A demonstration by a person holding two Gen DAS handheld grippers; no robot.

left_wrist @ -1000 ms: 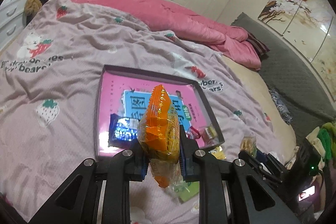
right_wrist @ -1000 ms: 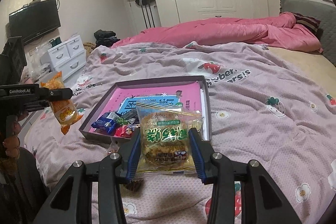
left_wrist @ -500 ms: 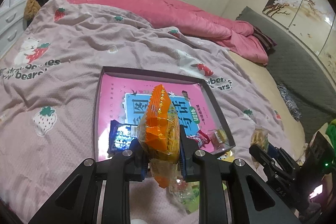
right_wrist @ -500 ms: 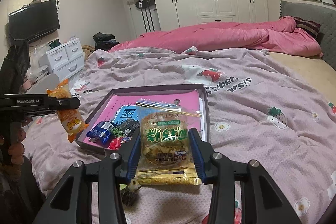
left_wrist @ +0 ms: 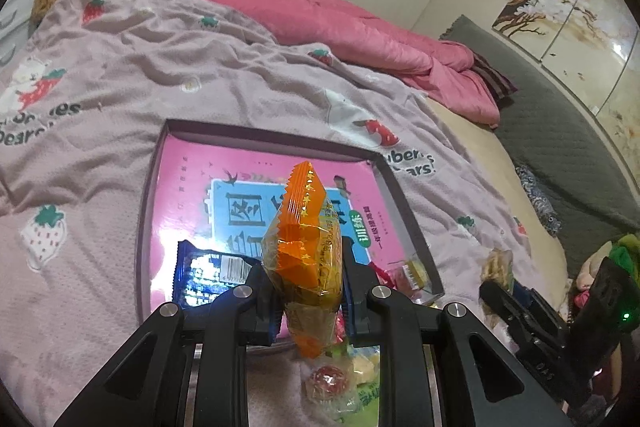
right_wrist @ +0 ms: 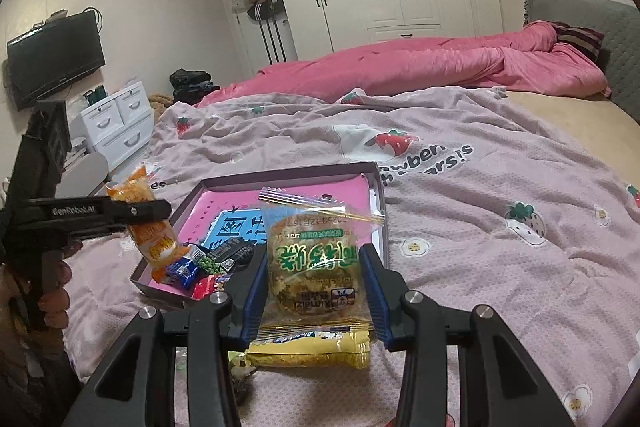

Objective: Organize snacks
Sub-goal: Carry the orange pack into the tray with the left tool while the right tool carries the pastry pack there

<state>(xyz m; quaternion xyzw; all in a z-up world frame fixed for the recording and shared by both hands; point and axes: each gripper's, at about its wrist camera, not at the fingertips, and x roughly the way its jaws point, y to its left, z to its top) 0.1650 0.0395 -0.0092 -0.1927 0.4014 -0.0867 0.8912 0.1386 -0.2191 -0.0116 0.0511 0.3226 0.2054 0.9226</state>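
My left gripper (left_wrist: 306, 267) is shut on an orange snack packet (left_wrist: 306, 227), held upright above the near edge of a shallow box (left_wrist: 272, 135) with a pink book as its floor. From the right wrist view that left gripper (right_wrist: 160, 207) hangs over the box's near left corner (right_wrist: 140, 277). My right gripper (right_wrist: 314, 267) is shut on a clear packet with green lettering and a round cracker (right_wrist: 316, 255), held just in front of the box. A blue packet (left_wrist: 204, 275) and other small snacks lie in the box's near end.
A yellow packet (right_wrist: 312, 347) and a red wrapped sweet (left_wrist: 328, 379) lie on the strawberry bedspread (right_wrist: 500, 227) in front of the box. A pink duvet (right_wrist: 440, 67) is heaped at the far side. White drawers (right_wrist: 116, 123) and a television stand at the left.
The left gripper has come forward and down with the orange packet, now over the box's near edge. The right gripper has drifted a little nearer the box, still gripping its packet.
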